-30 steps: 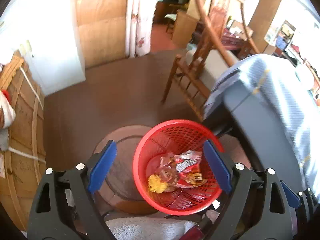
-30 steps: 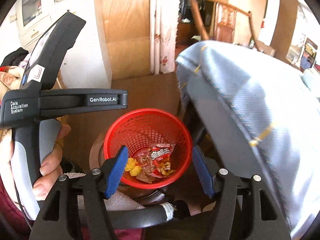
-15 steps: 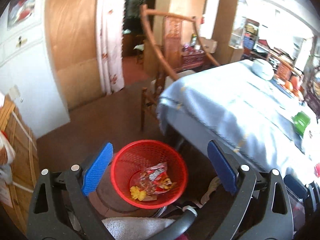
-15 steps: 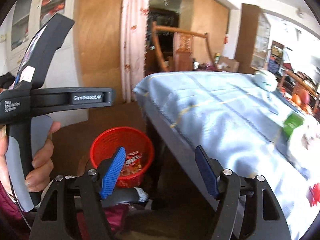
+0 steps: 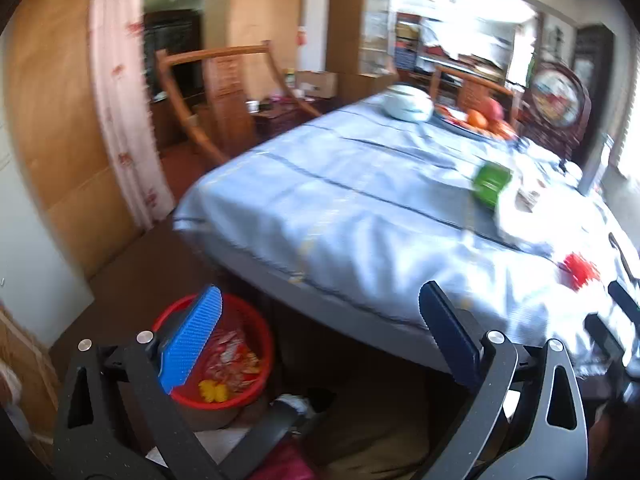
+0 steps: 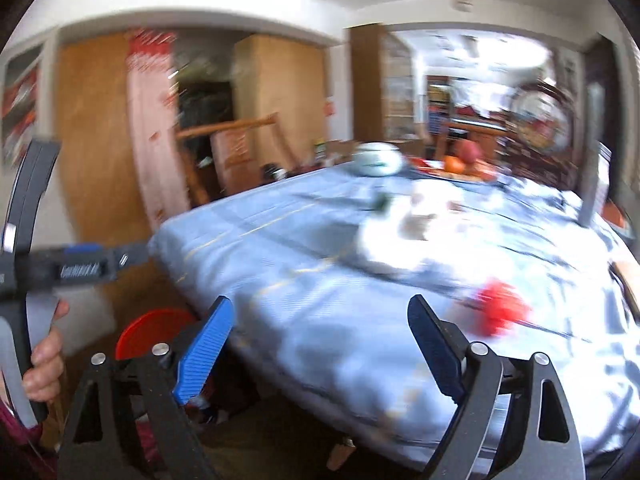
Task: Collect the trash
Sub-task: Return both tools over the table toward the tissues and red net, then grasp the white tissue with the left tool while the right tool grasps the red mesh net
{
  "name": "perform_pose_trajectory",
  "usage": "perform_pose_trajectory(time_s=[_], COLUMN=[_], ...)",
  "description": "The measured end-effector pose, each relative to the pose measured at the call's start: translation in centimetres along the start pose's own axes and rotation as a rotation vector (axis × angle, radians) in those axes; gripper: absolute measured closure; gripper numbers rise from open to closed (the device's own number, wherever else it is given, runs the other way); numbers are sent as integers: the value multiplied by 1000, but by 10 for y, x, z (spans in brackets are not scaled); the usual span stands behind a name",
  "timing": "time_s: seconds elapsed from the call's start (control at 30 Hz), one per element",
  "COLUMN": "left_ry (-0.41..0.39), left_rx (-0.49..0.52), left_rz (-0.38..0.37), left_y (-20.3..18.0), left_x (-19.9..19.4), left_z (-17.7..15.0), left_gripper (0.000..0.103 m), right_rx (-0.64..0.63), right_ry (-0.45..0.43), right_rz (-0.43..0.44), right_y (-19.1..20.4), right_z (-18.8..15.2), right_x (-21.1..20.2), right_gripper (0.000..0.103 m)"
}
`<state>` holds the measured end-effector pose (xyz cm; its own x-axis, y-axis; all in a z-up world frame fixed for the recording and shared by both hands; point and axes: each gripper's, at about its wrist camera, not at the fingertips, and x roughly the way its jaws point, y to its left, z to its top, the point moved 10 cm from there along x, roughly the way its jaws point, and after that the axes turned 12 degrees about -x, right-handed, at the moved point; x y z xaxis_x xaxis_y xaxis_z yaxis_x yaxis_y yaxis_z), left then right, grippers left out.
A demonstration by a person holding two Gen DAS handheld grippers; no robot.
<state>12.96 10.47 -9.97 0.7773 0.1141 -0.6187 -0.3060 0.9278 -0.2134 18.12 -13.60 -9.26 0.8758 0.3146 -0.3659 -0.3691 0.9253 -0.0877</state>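
Observation:
A red mesh basket (image 5: 256, 332) stands on the floor at the lower left with snack wrappers (image 5: 230, 364) inside; its rim shows in the right wrist view (image 6: 152, 328). A table with a light blue cloth (image 5: 360, 208) holds a green packet (image 5: 490, 184), a red scrap (image 5: 580, 274) and white crumpled material (image 5: 524, 216). The red scrap (image 6: 500, 312) also shows blurred in the right wrist view. My left gripper (image 5: 320, 332) is open and empty, above the floor by the table's edge. My right gripper (image 6: 320, 344) is open and empty, facing the table.
A wooden chair (image 5: 216, 92) stands behind the table's far left corner. A white bowl (image 5: 408, 106) and a plate of fruit (image 5: 480, 120) sit at the table's far end. A curtain (image 5: 120, 112) and wooden panels line the left wall. The left gripper's body (image 6: 36, 272) shows at left.
Both views have swung up and to the right, from the basket on the floor to the table top. The basket has slid to the lower left. Both grippers stayed open.

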Motion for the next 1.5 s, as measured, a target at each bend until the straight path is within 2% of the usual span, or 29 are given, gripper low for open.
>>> perform_pose_trajectory(time_s=[0.2, 0.3, 0.43, 0.67, 0.77, 0.8, 0.83, 0.87, 0.9, 0.93, 1.07, 1.27, 1.4, 1.5], left_ry=[31, 75, 158, 241, 306, 333, 352, 357, 354, 348, 309, 234, 215, 236], left_rx=[150, 199, 244, 278, 246, 244, 250, 259, 262, 250, 179, 107, 91, 83], left_rz=[-91, -161, -278, -279, -299, -323, -344, -355, -365, -379, -396, -343, -299, -302], left_y=[-80, -121, -183, -238, -249, -253, -254, -257, -256, -252, -215, -148, -122, -117], left_x=[19, 37, 67, 129, 148, 149, 148, 147, 144, 141, 122, 104, 109, 114], left_z=[-5, -3, 1, -2, -5, -8, -11, -13, -13, -11, 9, 38, 39, 30], left_gripper=[7, 7, 7, 8, 23, 42, 61, 72, 88, 92, 92, 92, 92, 92], right_rx=[185, 247, 265, 316, 343, 349, 351, 350, 348, 345, 347, 358, 361, 340], right_ry=[-8, -7, -5, 34, 49, 52, 54, 55, 57, 60, 82, 126, 153, 217], right_rz=[-90, -111, -146, -128, -100, -93, -88, -82, -78, -76, -50, -35, -51, -65], right_y=[-87, -115, -137, -154, -159, -160, -159, -159, -158, -157, -149, -142, -141, -138], right_z=[-22, -28, -32, -37, -36, -35, -34, -33, -31, -30, -27, -28, -30, -38], right_x=[-10, -7, -8, 13, 24, 27, 29, 32, 35, 38, 50, 68, 74, 84], right_gripper=[10, 10, 10, 10, 10, 10, 10, 10, 10, 10, 15, 22, 25, 25])
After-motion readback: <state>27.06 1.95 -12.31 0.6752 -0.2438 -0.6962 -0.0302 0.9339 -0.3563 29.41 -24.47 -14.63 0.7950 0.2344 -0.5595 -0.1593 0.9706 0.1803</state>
